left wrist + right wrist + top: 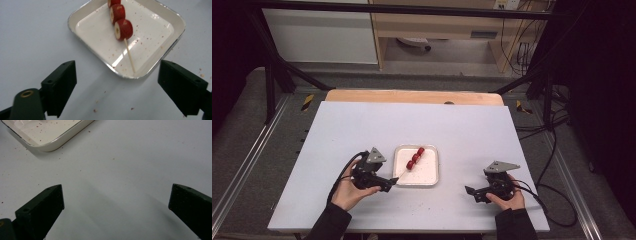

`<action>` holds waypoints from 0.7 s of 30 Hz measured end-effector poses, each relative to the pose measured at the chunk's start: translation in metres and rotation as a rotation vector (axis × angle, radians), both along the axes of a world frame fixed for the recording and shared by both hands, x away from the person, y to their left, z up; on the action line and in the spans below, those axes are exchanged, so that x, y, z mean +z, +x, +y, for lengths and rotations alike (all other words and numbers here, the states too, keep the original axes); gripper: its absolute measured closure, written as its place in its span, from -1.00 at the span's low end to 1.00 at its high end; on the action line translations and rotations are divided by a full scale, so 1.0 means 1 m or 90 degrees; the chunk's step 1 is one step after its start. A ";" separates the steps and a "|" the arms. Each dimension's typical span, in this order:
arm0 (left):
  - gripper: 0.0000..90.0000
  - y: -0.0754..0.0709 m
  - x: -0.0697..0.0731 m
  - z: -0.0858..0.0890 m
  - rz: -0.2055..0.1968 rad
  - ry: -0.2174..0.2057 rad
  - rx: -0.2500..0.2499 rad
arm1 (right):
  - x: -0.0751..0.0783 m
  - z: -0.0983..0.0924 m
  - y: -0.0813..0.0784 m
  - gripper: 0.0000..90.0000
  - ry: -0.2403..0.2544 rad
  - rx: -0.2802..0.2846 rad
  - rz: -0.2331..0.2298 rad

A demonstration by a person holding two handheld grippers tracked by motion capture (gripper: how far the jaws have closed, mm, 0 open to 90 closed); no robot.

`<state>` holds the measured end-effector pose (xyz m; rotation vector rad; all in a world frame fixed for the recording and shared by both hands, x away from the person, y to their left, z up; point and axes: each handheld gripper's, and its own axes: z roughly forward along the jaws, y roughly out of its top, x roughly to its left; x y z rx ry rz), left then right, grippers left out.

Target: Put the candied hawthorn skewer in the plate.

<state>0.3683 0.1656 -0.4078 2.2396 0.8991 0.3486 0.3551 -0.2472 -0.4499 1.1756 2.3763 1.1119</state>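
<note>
A wooden skewer (129, 57) threaded with three red fruit slices (123, 29) lies in a white square tray (172, 27), its bare end resting near the tray's near rim. In the high view the skewer's fruit (415, 157) lies across the tray (432, 177) at the table's middle. My left gripper (117, 82) is open just outside the tray's near-left corner, with nothing between its jaws; in the high view it (388, 184) sits beside the tray. My right gripper (116, 202) is open over bare table, to the tray's right (470, 192).
The white tabletop (362, 130) stretches around the tray, with red crumbs scattered in the tray and near it (95, 110). The tray's corner (47, 143) shows at the upper left of the right gripper view. A wooden strip (412, 96) runs along the table's far edge.
</note>
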 end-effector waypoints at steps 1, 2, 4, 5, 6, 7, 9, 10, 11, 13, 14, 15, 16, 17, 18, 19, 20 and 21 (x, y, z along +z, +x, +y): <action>-0.71 -0.002 -0.002 0.005 -0.005 -0.003 0.003 | 0.000 0.000 0.000 -0.98 0.000 0.000 0.000; -0.73 -0.004 -0.004 0.010 -0.006 -0.008 0.008 | -0.001 0.000 0.000 -0.98 -0.001 0.000 -0.001; -0.77 -0.007 -0.008 0.019 -0.010 -0.013 0.016 | -0.001 0.000 0.000 -0.98 -0.004 0.001 -0.002; -0.80 -0.008 -0.010 0.024 -0.011 -0.014 0.023 | -0.001 0.000 0.000 -0.98 -0.004 0.001 -0.002; -0.82 -0.010 -0.012 0.029 -0.012 -0.018 0.030 | -0.001 0.000 0.000 -0.98 -0.003 0.000 -0.002; -0.82 -0.012 -0.014 0.034 -0.014 -0.023 0.038 | -0.001 0.000 0.000 -0.98 -0.004 0.001 -0.002; -0.84 -0.014 -0.018 0.044 -0.025 -0.030 0.042 | -0.001 0.000 0.000 -0.98 -0.005 0.002 0.001; -0.84 -0.016 -0.020 0.049 -0.025 -0.033 0.049 | -0.001 0.001 0.000 -0.98 -0.002 0.001 0.001; -0.84 -0.018 -0.021 0.054 -0.023 -0.038 0.056 | -0.001 0.001 -0.001 -0.98 -0.003 0.002 0.001; -0.84 -0.022 -0.024 0.064 -0.027 -0.040 0.075 | -0.001 0.001 -0.001 -0.98 -0.004 0.003 0.002; -0.84 -0.024 -0.026 0.068 -0.030 -0.043 0.079 | -0.001 0.001 -0.001 -0.98 -0.004 0.004 0.003; -0.84 -0.025 -0.028 0.072 -0.032 -0.047 0.082 | -0.001 0.001 -0.001 -0.98 -0.005 0.004 0.004; -0.84 -0.027 -0.029 0.075 -0.033 -0.051 0.082 | -0.001 0.001 -0.001 -0.98 -0.006 0.006 0.004; -0.84 -0.028 -0.031 0.078 -0.033 -0.054 0.082 | -0.001 0.001 -0.001 -0.98 -0.008 0.007 0.002; -0.84 -0.029 -0.032 0.081 -0.032 -0.058 0.082 | -0.002 0.001 -0.001 -0.98 -0.009 0.008 0.001; -0.84 -0.030 -0.033 0.083 -0.034 -0.063 0.083 | -0.002 0.001 -0.002 -0.98 -0.010 0.009 0.002; -0.84 -0.031 -0.035 0.085 -0.032 -0.063 0.080 | -0.002 0.001 -0.002 -0.98 -0.011 0.009 0.001; -0.84 -0.031 -0.036 0.086 -0.031 -0.065 0.079 | -0.002 0.001 -0.002 -0.98 -0.009 0.009 0.002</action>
